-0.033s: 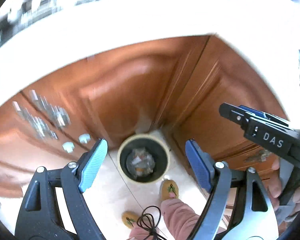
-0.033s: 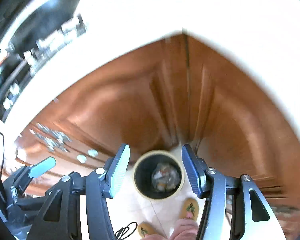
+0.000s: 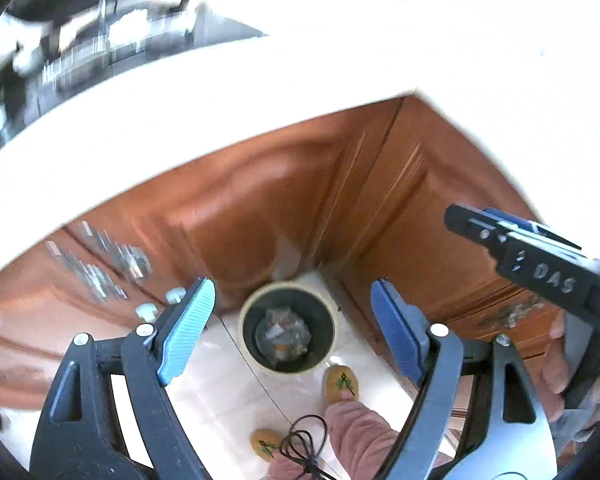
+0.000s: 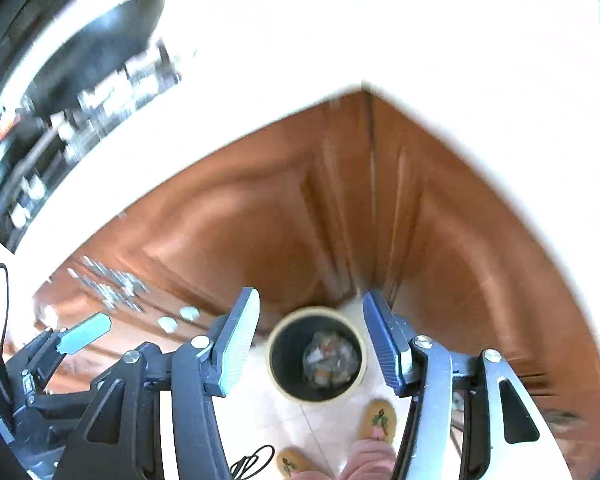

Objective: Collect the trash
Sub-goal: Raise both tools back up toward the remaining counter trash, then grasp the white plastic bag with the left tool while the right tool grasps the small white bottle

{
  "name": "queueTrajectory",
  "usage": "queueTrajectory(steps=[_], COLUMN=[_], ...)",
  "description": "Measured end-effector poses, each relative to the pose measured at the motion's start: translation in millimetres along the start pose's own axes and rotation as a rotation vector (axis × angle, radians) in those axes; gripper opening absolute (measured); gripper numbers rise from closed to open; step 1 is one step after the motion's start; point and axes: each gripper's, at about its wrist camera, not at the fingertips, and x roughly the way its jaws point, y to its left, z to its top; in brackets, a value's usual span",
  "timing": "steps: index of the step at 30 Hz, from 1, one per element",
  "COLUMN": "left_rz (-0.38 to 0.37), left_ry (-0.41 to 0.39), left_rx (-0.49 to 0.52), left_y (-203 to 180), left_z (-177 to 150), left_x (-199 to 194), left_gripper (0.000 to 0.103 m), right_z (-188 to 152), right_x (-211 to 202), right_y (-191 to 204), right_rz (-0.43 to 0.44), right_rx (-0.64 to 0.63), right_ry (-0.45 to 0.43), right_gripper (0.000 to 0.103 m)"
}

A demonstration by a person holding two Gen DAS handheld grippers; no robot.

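Observation:
A round trash bin with a pale rim and dark liner stands on the floor in the corner of the cabinets. Crumpled trash lies at its bottom. My left gripper hangs high above the bin, open, with nothing between its blue pads. My right gripper is open and empty too, and the bin with the trash shows between its fingers. The right gripper's finger reaches in from the right of the left wrist view. One left pad shows at the left of the right wrist view.
Brown wooden cabinet doors meet in a corner behind the bin, under a white countertop. A dark stove sits at the upper left. A person's yellow slippers, a pink trouser leg and a black cable are beside the bin.

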Motion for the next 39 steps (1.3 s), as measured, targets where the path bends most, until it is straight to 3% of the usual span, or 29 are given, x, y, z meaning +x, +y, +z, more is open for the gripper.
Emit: queueTrajectory(steps=[8,16,22,30,39], left_rz=[-0.024,0.006,0.072,0.176,0.221], left_ry=[-0.068,-0.050,-0.056,-0.046,-0.021], left_rx=[0.011,0.010,-0.016,-0.069,-0.094], left_y=[-8,-14,-18,-21,-15], left_z=[71,129,190,284,338], left_x=[-68,-57,-18,63,119], left_gripper=[0.079,0.079,0.079,0.079,0.079], right_z=[75,139,194,283,352], right_x=[-130,-167,-133,-19,75], right_y=[16,-12,-43,-80,-101], right_rz=[-0.084,-0.114,-0.124,-0.164,-0.211], right_rx=[0.053,0.104,0.052,-0.002,-0.027], right_ry=[-0.155,-0.201,-0.216,-0.140,-0.068], right_gripper=[0.060,0.061,0.061,0.060,0.060])
